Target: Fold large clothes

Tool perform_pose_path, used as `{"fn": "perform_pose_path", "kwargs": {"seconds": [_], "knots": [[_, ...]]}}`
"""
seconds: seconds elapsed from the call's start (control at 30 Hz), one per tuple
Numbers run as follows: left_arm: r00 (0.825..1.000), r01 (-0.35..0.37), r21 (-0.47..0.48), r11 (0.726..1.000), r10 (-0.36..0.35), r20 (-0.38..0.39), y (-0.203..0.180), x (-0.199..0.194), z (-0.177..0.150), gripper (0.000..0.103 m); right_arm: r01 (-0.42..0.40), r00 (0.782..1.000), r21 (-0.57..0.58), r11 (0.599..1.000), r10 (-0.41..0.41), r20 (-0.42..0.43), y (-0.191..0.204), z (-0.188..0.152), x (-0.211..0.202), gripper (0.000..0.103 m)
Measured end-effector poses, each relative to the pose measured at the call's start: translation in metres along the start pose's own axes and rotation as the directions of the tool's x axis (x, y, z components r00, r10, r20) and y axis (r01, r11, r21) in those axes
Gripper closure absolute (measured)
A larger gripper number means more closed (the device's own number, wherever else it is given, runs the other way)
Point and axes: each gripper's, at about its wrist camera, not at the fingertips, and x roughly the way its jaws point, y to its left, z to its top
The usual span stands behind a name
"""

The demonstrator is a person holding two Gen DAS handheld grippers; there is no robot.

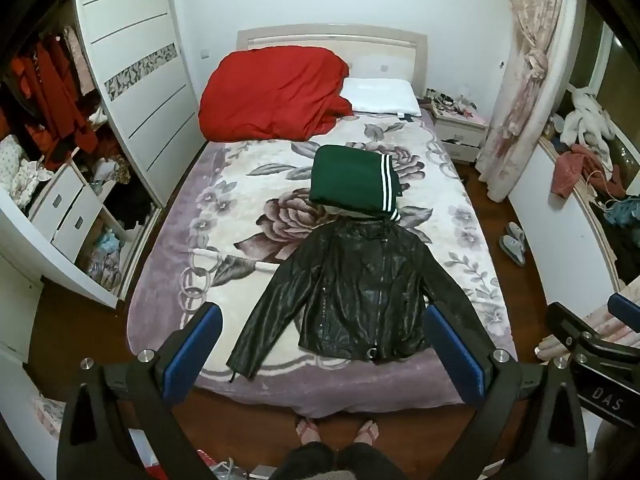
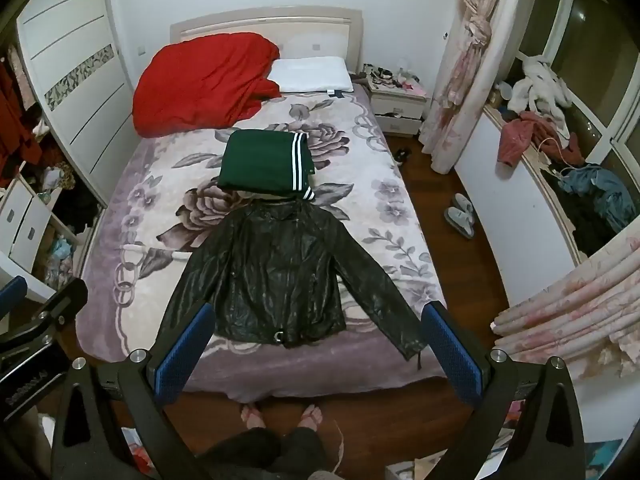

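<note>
A black leather jacket [image 1: 352,292] lies flat on the bed, front up, zipped, both sleeves spread out to the sides; it also shows in the right wrist view [image 2: 276,276]. A folded green garment with white stripes [image 1: 354,180] lies just beyond its collar, also in the right wrist view [image 2: 264,166]. My left gripper [image 1: 322,344] is open and empty, held high above the foot of the bed. My right gripper [image 2: 320,344] is open and empty at the same height, beside the left one.
The bed [image 1: 168,264] carries a floral blanket, a red duvet [image 1: 272,92] and a white pillow [image 1: 382,96] at the head. An open wardrobe [image 1: 60,152] stands left. Slippers [image 2: 460,214], a nightstand [image 2: 396,108] and a cluttered sill [image 2: 560,160] are right. The person's feet [image 1: 336,432] stand at the bed's foot.
</note>
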Motion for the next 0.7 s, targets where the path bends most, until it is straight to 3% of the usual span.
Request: {"fn": "perform_pose_path", "kwargs": {"seconds": [0.7], "knots": [[1.0,0.002,0.002,1.0,-0.002,0.022,0.0,-0.016,0.005,0.0,-0.004,1.0,-0.003,1.0,0.004,0.008,-0.005,-0.003,-0.014,0.0]]}}
